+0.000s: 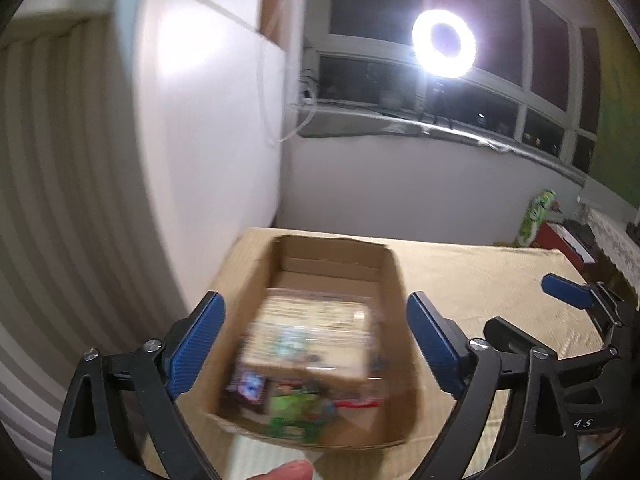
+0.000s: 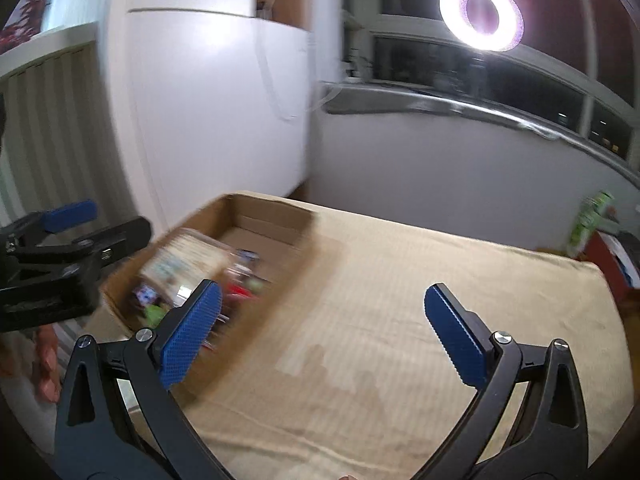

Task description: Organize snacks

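Looking at the cardboard box (image 1: 320,336) as the anchor here: it sits open-topped on the tan striped tablecloth (image 2: 400,320), toward the corner nearest the white wall, and the snacks are piled inside it, a pale flat pack (image 1: 316,332) lying on top with a green packet (image 1: 296,412) and a small purple one (image 1: 250,388) poking out at the box's near end. Everything in there is smeared with motion blur so I can't read any labels. The left gripper (image 1: 316,344) hangs just above the box's near half, angled downward, blue pads spread as wide as they go, nothing pinched between them. The right gripper (image 2: 320,332) is off to the box's right over bare cloth, also tipped downward and fully spread, empty. A fingertip (image 1: 288,472) shows at the bottom edge, nearer than the box. My read is the packing is about done and both tools are clear of the load. To finish well I'd say keep the jaws wide so a pad doesn't snag the top pack's wrapper, and check nothing sticks up over the rim. Far beyond the box, by the right-hand end of the table, stands a green bag (image 1: 536,216), and a ring light (image 1: 444,44) glares by the window.
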Available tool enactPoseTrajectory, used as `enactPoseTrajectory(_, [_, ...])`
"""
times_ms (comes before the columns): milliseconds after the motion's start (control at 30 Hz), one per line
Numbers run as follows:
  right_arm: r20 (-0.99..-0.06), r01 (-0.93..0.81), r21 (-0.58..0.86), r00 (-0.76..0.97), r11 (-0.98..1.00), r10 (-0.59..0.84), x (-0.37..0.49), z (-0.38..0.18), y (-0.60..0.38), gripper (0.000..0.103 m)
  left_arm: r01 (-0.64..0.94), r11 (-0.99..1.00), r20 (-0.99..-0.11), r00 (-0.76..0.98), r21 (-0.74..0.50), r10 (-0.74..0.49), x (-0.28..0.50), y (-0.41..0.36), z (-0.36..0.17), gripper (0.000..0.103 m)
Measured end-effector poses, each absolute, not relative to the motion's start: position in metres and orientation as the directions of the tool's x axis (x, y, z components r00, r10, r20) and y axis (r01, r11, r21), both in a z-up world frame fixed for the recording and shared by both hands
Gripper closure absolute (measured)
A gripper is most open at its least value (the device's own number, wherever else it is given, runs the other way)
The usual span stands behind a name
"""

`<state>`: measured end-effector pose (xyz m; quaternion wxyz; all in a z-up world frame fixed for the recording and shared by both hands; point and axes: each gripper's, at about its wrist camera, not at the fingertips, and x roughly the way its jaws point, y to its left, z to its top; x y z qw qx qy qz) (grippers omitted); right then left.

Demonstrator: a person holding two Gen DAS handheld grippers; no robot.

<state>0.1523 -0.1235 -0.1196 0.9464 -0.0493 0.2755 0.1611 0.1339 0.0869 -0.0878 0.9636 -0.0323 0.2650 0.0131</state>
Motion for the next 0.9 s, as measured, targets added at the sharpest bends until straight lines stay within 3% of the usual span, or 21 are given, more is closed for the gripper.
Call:
enactPoseTrajectory(433, [-0.442,-0.086,0.019,0.893,0.996,0.086,0.089,-0.078,-0.256,0.000,0.184,0.983,-0.467,0.870,0.006,-0.160,0.114,-0.040,-0.064,0.001])
enactPoseTrajectory(900, [-0.347,-0.097,-0.016,0.934,0.995,0.086,0.047,-0.031,-0.248,0.000,0.165,0.986,-0.402,0.905,0.029,-0.140,0.071,-0.043,-0.036,0.000])
